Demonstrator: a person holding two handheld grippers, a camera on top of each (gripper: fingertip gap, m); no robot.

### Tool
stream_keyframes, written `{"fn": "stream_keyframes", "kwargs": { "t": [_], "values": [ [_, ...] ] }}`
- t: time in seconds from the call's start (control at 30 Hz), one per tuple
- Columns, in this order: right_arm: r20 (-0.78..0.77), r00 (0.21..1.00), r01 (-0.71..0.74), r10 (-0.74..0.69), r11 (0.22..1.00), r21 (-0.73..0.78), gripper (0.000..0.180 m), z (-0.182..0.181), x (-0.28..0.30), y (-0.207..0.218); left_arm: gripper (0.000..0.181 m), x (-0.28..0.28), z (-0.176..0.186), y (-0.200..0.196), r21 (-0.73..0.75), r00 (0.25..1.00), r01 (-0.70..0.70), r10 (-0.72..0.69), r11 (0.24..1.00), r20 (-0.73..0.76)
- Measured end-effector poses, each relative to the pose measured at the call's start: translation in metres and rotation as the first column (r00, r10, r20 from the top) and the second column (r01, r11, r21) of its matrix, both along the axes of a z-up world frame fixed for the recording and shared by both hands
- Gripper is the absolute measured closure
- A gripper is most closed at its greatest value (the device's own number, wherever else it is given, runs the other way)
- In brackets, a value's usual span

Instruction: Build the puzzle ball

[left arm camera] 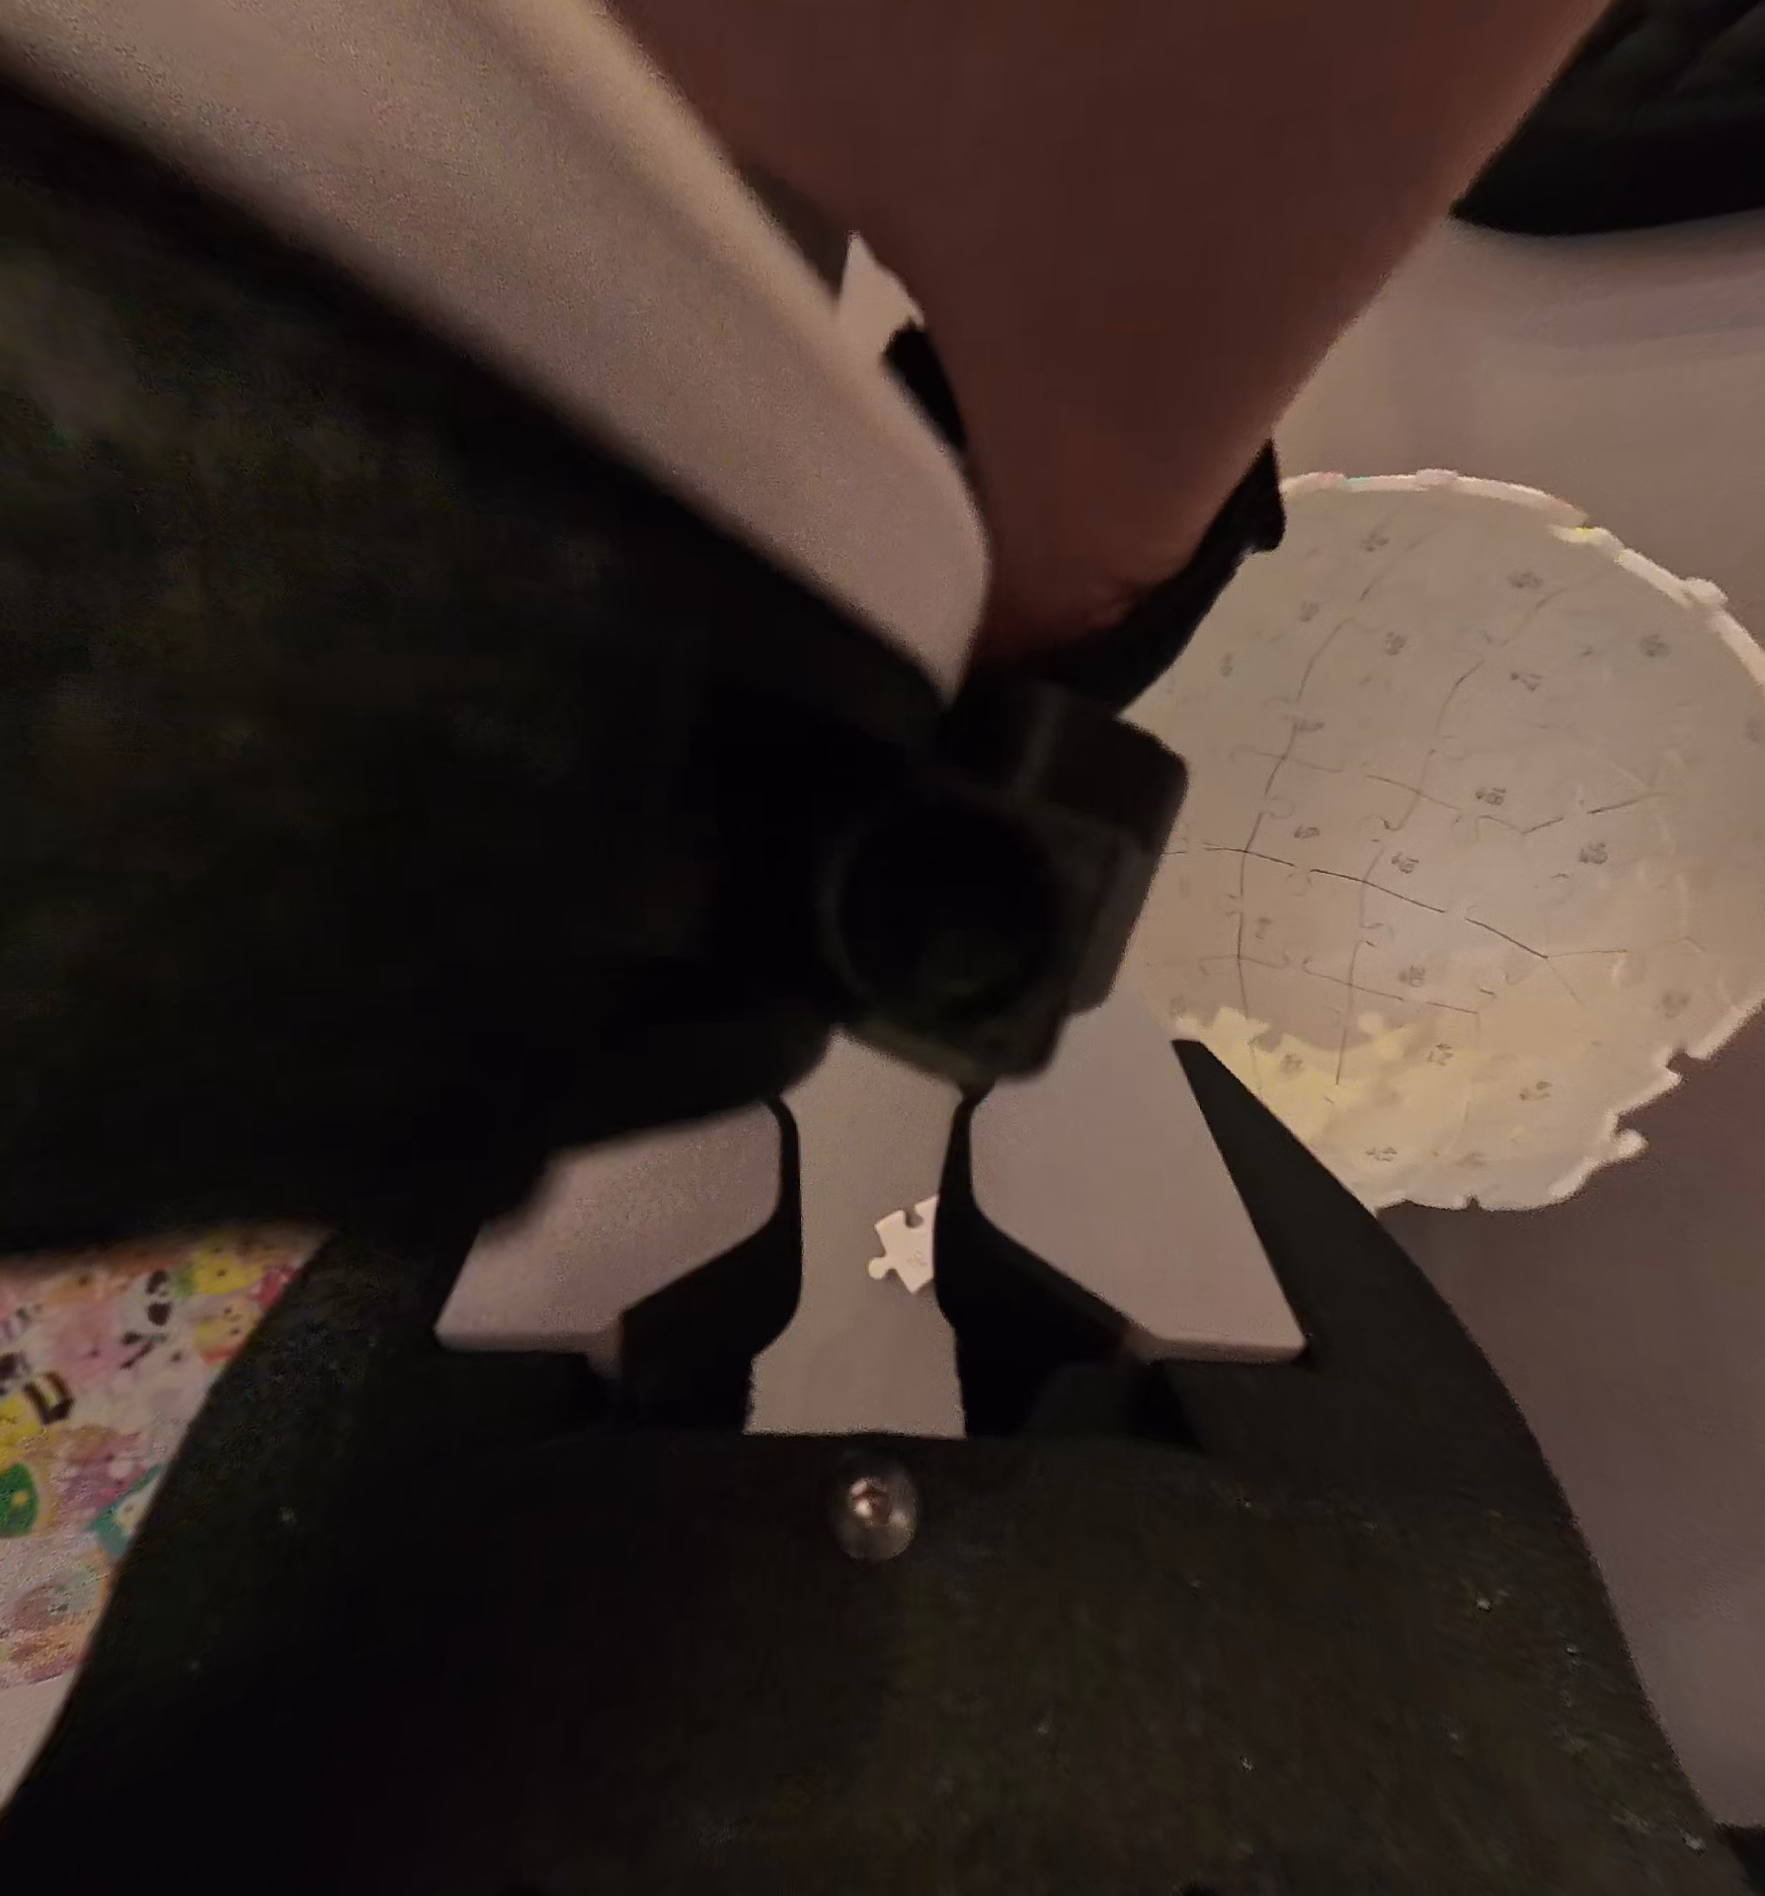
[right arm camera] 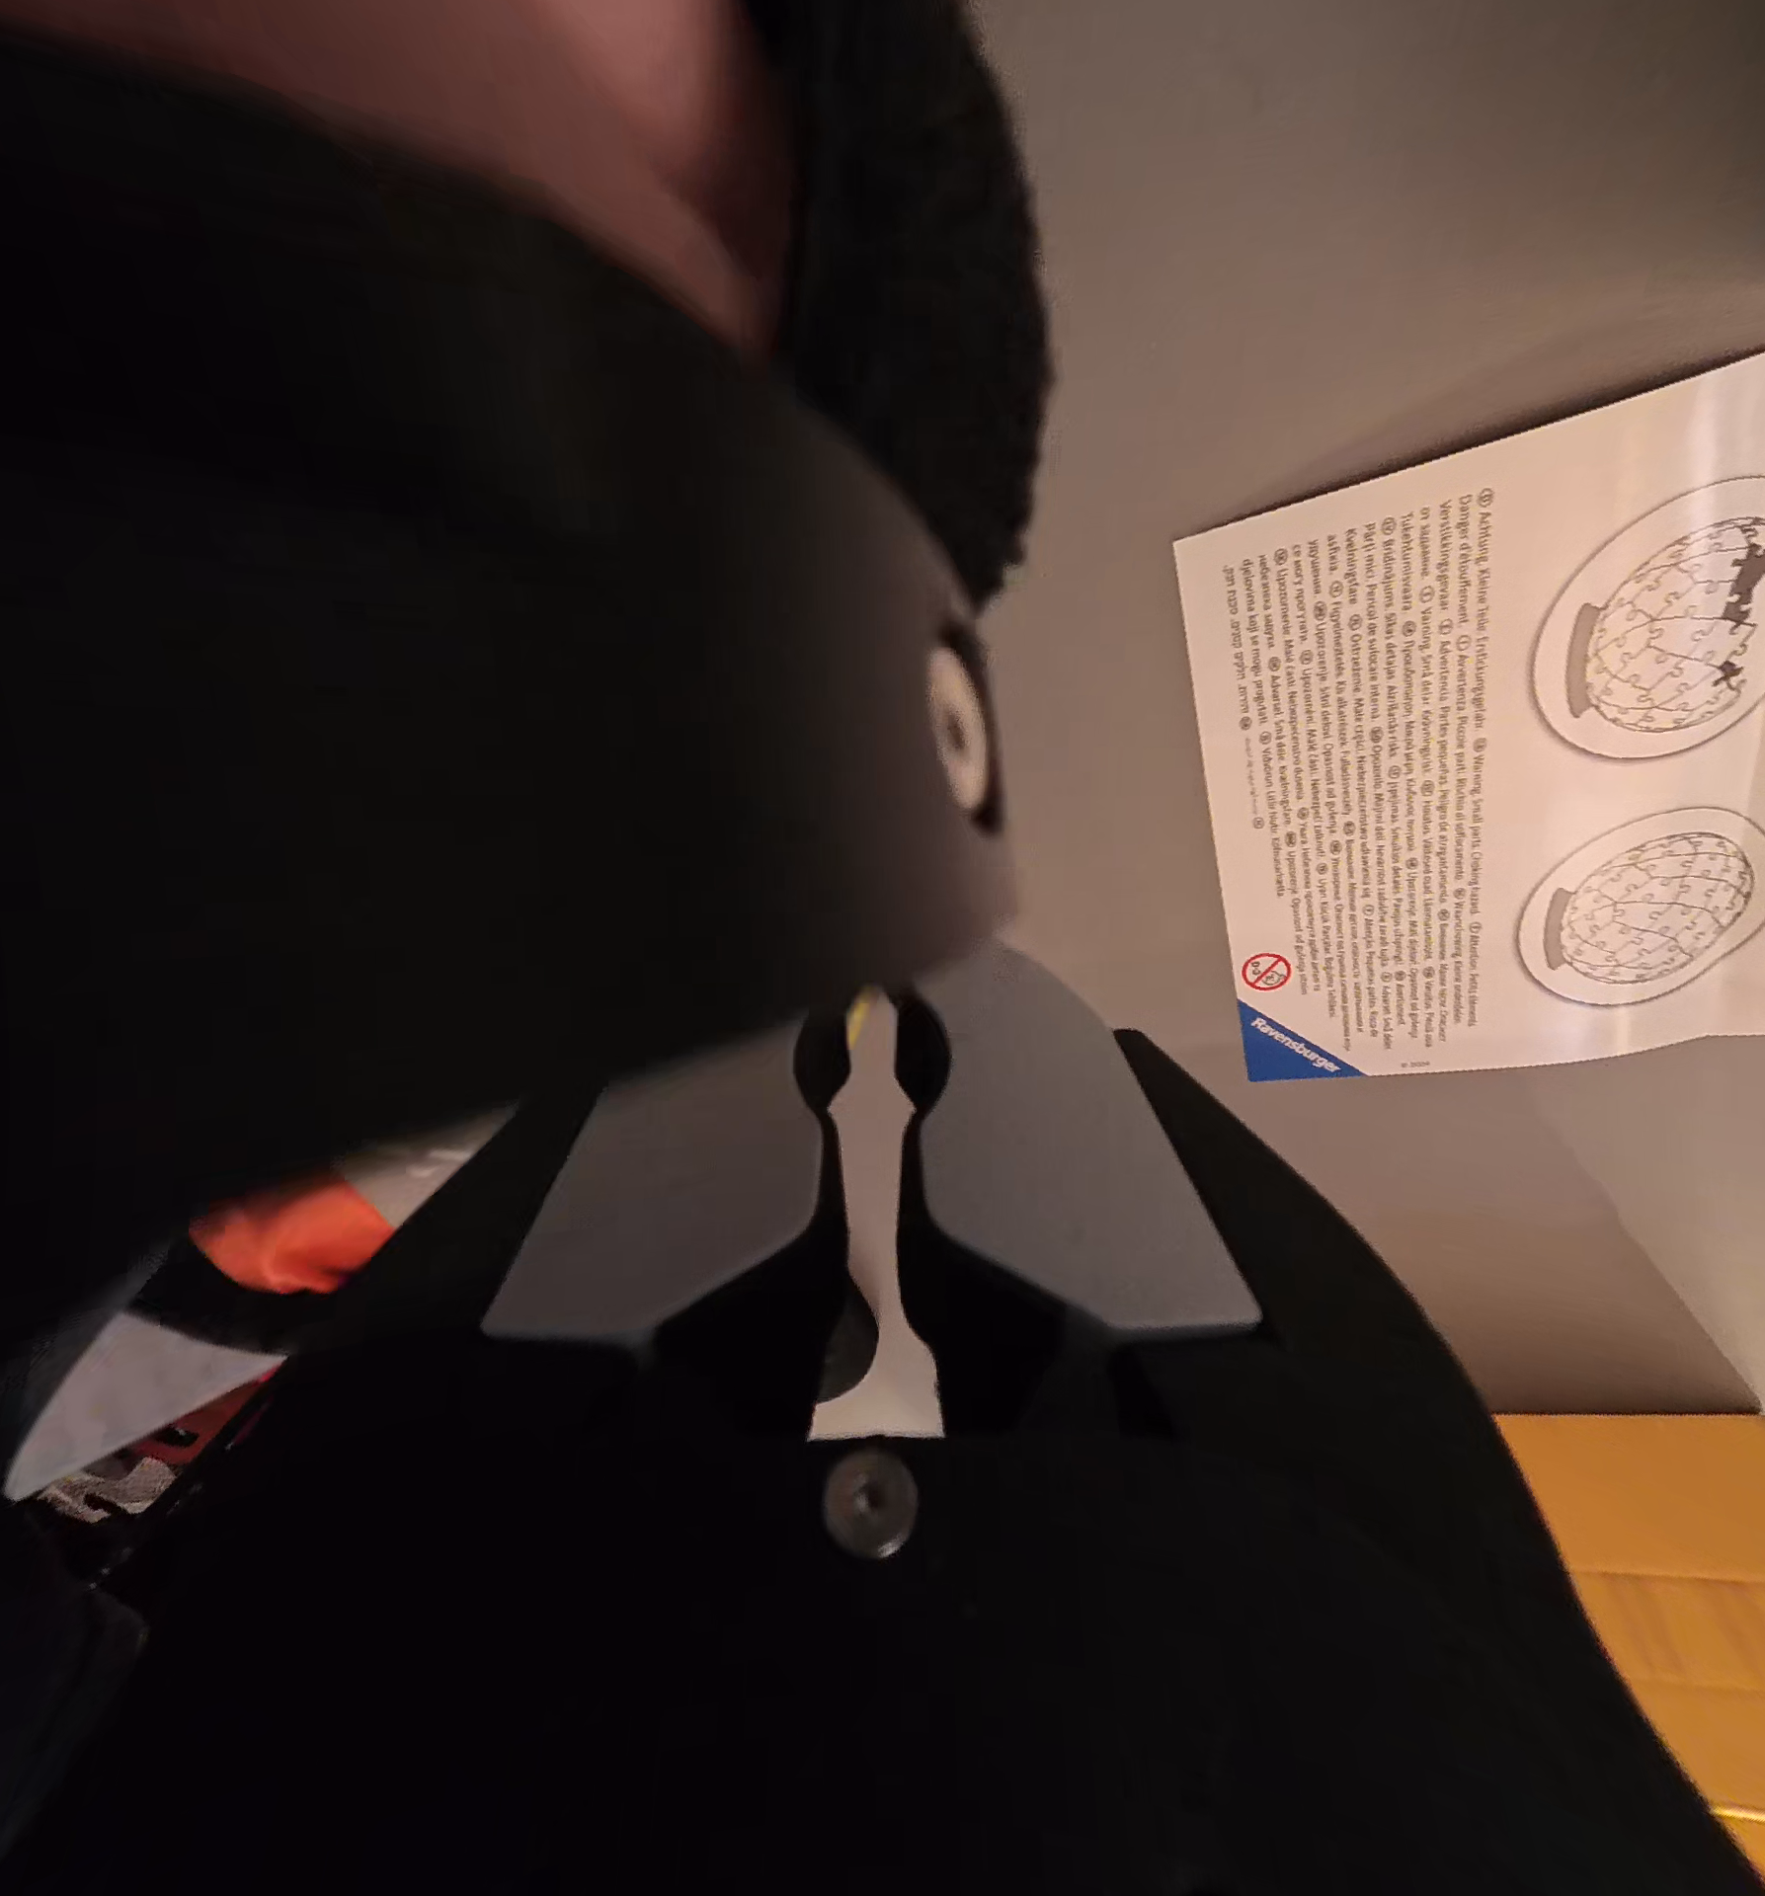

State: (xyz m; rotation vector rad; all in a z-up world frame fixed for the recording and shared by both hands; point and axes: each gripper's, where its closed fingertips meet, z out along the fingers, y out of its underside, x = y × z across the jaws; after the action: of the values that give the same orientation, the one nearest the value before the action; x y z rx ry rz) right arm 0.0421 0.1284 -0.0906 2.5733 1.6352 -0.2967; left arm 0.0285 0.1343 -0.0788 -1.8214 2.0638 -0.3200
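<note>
The half-built puzzle ball [left arm camera: 1473,841] lies on the table at the right as an open white shell with its hollow, numbered inside facing me. A loose white puzzle piece [left arm camera: 904,1247] lies on the table, seen between my left gripper's fingers. My left gripper [left arm camera: 873,1118] has its fingers apart, and the tips are hidden behind the right gripper's body and camera [left arm camera: 960,903], which crosses close in front. My right gripper [right arm camera: 870,1036] is shut on a thin piece with a yellow edge [right arm camera: 860,1011]. The left gripper's dark body [right arm camera: 447,718] fills the view above it.
A colourful printed sheet or box [left arm camera: 36,1436] lies at the lower left. A folded instruction leaflet [right arm camera: 1524,739] lies on the grey table at the right. A yellow cardboard box [right arm camera: 1678,1590] stands at the near right. A person's arm [left arm camera: 1063,308] reaches in from above. My two grippers' fingertips are within a few centimetres of each other.
</note>
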Motion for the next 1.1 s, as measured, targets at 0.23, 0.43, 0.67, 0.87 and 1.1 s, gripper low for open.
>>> {"fn": "stream_keyframes", "kwargs": {
  "t": [0.23,0.43,0.67,0.87,1.1],
  "values": [
    [-0.007,1.0,0.0,0.0,1.0,-0.013,0.175,0.0,-0.002,-0.001,0.144,-0.012,0.005,0.001,-0.01,0.998,-0.048,0.048,0.999,0.047],
    [-0.007,1.0,-0.014,0.014,1.0,0.005,0.175,0.0,-0.001,-0.001,0.133,-0.011,0.029,-0.003,-0.1,0.974,-0.088,0.107,0.991,0.202],
    [0.01,0.999,-0.044,0.043,0.996,0.074,0.176,0.001,-0.002,0.0,0.136,-0.016,0.07,-0.012,-0.202,0.896,-0.086,0.165,0.976,0.413],
    [0.024,0.998,-0.053,0.05,0.991,0.123,0.176,0.001,-0.002,0.001,0.14,-0.033,0.09,-0.016,-0.214,0.822,-0.093,0.197,0.972,0.535],
    [0.042,0.997,-0.069,0.065,0.991,0.118,0.176,0.002,-0.001,0.001,0.141,-0.052,0.091,-0.02,-0.224,0.799,-0.114,0.224,0.968,0.558]
  ]
}}
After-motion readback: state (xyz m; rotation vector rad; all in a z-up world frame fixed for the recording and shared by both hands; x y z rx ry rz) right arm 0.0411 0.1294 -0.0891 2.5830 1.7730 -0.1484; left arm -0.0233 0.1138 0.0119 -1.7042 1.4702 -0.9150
